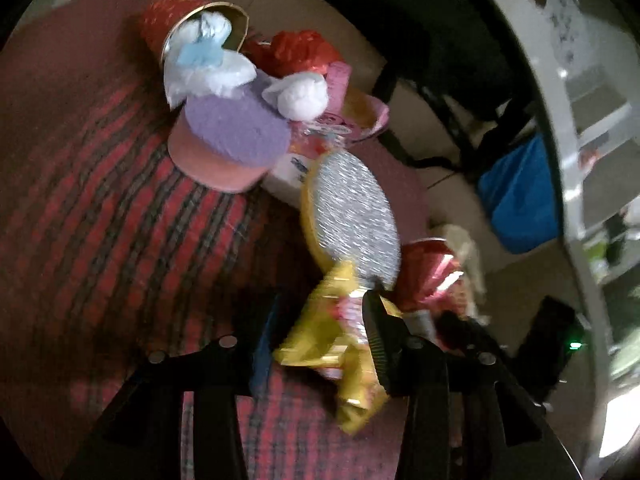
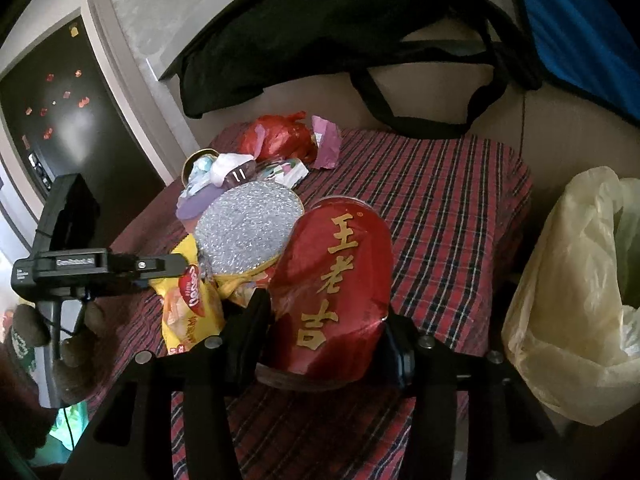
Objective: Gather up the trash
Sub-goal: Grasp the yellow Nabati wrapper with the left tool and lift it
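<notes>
A pile of trash lies on a red plaid cloth (image 2: 440, 208). My right gripper (image 2: 324, 332) is shut on a crushed red can with gold Chinese characters (image 2: 336, 280), held over the cloth's near part. My left gripper (image 1: 320, 328) has its fingers apart around a yellow snack wrapper (image 1: 340, 344); its right finger (image 1: 378, 340) touches the wrapper, and whether it grips is unclear. The left gripper also shows in the right wrist view (image 2: 176, 264), touching the wrapper (image 2: 192, 308). A round silver glitter disc (image 2: 248, 232) lies behind both.
Farther back lie a purple and pink cap (image 1: 228, 136), white crumpled tissues (image 1: 208, 64), a red tub (image 1: 168, 20) and a red plastic bag (image 2: 280, 136). A yellowish bin bag (image 2: 572, 300) hangs open right of the cloth. Black bag straps (image 2: 400, 116) and a blue bag (image 2: 576, 28) lie behind.
</notes>
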{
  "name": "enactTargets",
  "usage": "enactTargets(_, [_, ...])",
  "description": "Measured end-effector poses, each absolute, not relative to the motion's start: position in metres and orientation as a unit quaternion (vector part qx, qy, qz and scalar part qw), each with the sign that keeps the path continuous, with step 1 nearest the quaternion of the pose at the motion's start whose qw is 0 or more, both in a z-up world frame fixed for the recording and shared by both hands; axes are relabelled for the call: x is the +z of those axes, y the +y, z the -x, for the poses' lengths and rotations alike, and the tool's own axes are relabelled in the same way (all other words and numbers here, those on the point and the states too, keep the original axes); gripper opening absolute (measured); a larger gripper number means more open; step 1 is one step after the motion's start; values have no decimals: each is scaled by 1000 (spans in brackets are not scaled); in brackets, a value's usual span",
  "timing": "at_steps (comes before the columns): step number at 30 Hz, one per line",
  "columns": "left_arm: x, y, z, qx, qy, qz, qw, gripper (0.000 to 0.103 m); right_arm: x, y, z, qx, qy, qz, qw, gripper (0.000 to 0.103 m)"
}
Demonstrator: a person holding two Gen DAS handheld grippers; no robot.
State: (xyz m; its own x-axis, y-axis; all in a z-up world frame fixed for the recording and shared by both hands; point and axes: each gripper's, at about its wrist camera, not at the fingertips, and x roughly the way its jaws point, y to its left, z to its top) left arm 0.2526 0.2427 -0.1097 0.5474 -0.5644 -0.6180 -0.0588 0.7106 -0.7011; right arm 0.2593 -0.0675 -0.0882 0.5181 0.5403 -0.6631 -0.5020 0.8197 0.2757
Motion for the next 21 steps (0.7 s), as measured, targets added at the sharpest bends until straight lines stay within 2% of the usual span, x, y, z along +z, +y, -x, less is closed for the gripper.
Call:
enactTargets(7, [-111, 228, -238, -160, 467, 304, 815, 44, -86, -67, -256, 294, 382, -13, 876, 50])
enactTargets(12, [-104, 220, -239, -140, 475, 282, 822, 30, -82, -60, -263, 297, 375, 5, 878, 50])
enactTargets(14, [-97, 218, -236, -141, 462, 271, 833, 29, -79, -57, -271, 302, 377, 5, 875, 50])
enactTargets(16, [-82, 215, -230, -129, 435, 247, 856, 27, -76, -52, -275, 311, 381, 5, 871, 47])
enactTargets(18, [-70, 215, -225, -111, 414, 222, 876, 26, -73, -45, -274, 322, 382, 16, 866, 37])
enactTargets(21, [-51, 213, -215, -68, 371, 164, 911, 25, -71, -31, -267, 326, 373, 45, 868, 36])
